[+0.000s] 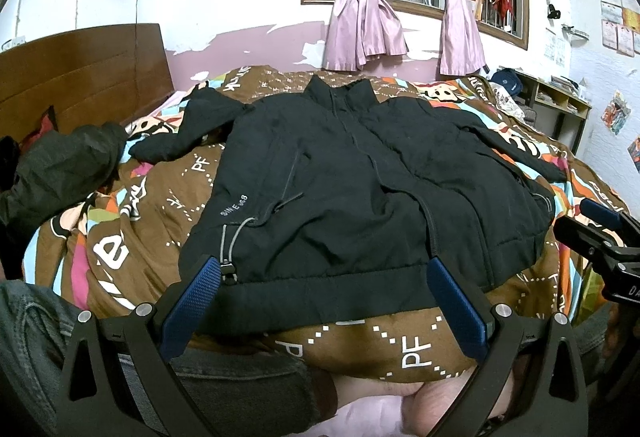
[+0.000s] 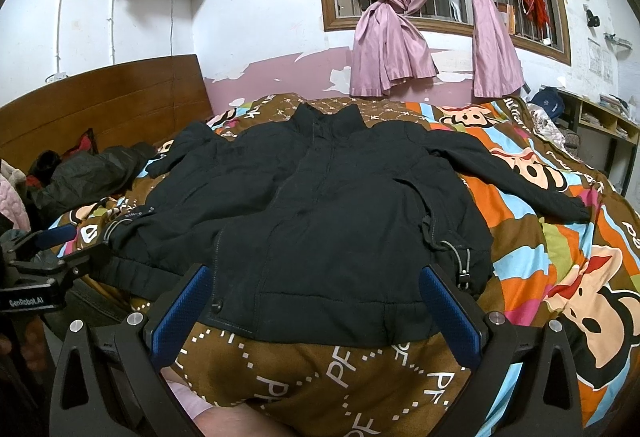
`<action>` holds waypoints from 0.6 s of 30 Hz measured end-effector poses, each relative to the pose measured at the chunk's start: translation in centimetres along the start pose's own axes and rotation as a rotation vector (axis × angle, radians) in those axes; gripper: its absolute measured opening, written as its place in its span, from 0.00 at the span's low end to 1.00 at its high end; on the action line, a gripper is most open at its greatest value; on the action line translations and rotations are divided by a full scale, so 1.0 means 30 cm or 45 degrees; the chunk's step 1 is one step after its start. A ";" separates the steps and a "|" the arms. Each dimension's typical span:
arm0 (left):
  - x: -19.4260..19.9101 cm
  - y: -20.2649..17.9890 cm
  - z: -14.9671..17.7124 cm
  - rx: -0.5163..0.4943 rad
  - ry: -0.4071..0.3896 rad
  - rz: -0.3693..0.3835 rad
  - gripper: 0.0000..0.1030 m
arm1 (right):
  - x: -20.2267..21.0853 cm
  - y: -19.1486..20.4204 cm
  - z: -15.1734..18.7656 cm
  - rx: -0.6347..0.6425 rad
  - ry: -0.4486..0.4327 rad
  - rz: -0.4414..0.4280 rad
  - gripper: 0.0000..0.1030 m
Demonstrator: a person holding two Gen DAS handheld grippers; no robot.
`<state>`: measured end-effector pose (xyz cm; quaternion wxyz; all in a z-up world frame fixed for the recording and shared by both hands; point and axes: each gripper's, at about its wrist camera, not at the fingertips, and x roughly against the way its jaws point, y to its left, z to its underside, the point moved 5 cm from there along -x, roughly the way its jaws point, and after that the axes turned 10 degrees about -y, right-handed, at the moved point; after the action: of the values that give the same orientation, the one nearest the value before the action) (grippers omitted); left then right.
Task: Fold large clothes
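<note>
The black jacket (image 1: 352, 173) lies front-up and spread on the bed (image 2: 532, 237), collar far, hem near, just beyond both tools. The left hand-held gripper (image 1: 324, 301) hovers wide open over the hem's left part, holding nothing; the right hand-held gripper (image 2: 320, 307) is likewise wide open and empty over the hem's right part. The risk, as I judge it: the padded cloth is thick and slippery, so a shallow pinch may catch only the top layer and the fold would drag askew. The left sleeve (image 1: 180, 133) is already crumpled and bent, while the right sleeve (image 2: 516, 181) stretches far right; uneven sleeves could make a lopsided bundle. A toggle cord (image 1: 230, 249) near the hem could snag a finger
</note>
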<state>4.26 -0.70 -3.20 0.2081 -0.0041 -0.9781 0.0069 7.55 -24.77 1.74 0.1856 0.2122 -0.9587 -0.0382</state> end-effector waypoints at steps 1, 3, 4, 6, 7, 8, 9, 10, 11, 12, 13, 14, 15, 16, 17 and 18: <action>0.000 -0.022 0.008 0.005 0.010 -0.006 0.98 | 0.002 -0.005 -0.001 -0.011 0.002 0.000 1.00; -0.004 -0.020 0.004 0.019 0.024 -0.008 0.98 | 0.002 -0.009 -0.002 -0.033 -0.004 -0.004 1.00; -0.008 -0.017 0.001 0.017 0.028 -0.011 0.98 | 0.003 -0.012 -0.012 -0.039 -0.009 -0.003 1.00; -0.014 -0.017 -0.017 0.007 0.036 -0.019 0.98 | -0.004 -0.013 -0.016 -0.030 -0.028 0.020 1.00; -0.011 -0.016 -0.031 0.007 0.030 -0.009 0.98 | -0.004 -0.013 -0.027 -0.015 -0.035 0.030 1.00; -0.011 -0.006 -0.052 0.009 0.019 0.002 0.98 | -0.010 -0.011 -0.041 0.002 -0.034 0.035 1.00; -0.007 -0.005 -0.070 0.009 0.002 0.009 0.98 | -0.014 -0.012 -0.055 0.019 -0.035 0.041 1.00; -0.004 -0.002 -0.089 0.005 -0.015 0.011 0.98 | -0.023 -0.011 -0.083 0.028 -0.036 0.042 1.00; -0.001 -0.001 -0.107 0.000 -0.027 0.007 0.98 | -0.029 -0.014 -0.108 0.040 -0.041 0.036 1.00; 0.006 0.000 -0.132 -0.009 -0.046 0.005 0.98 | -0.035 -0.015 -0.137 0.061 -0.044 0.024 1.00; 0.010 0.003 -0.162 -0.017 -0.066 0.003 0.98 | -0.042 -0.020 -0.171 0.084 -0.043 0.019 1.00; 0.011 0.000 -0.185 -0.023 -0.081 -0.003 0.98 | -0.048 -0.028 -0.209 0.106 -0.041 0.020 1.00; 0.014 0.002 -0.208 -0.029 -0.096 -0.008 0.98 | -0.056 -0.036 -0.246 0.121 -0.038 0.023 1.00; 0.019 0.004 -0.243 -0.039 -0.116 -0.015 0.98 | -0.060 -0.046 -0.291 0.134 -0.036 0.027 1.00; 0.016 0.006 -0.270 -0.050 -0.126 -0.022 0.98 | -0.067 -0.060 -0.338 0.139 -0.032 0.033 1.00; 0.013 0.008 -0.299 -0.063 -0.139 -0.034 0.98 | -0.074 -0.069 -0.379 0.142 -0.026 0.042 1.00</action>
<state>7.56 -0.33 5.15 0.1545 0.0041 -0.9878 -0.0198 14.47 -25.65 11.21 0.1643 0.2058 -0.9646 0.0160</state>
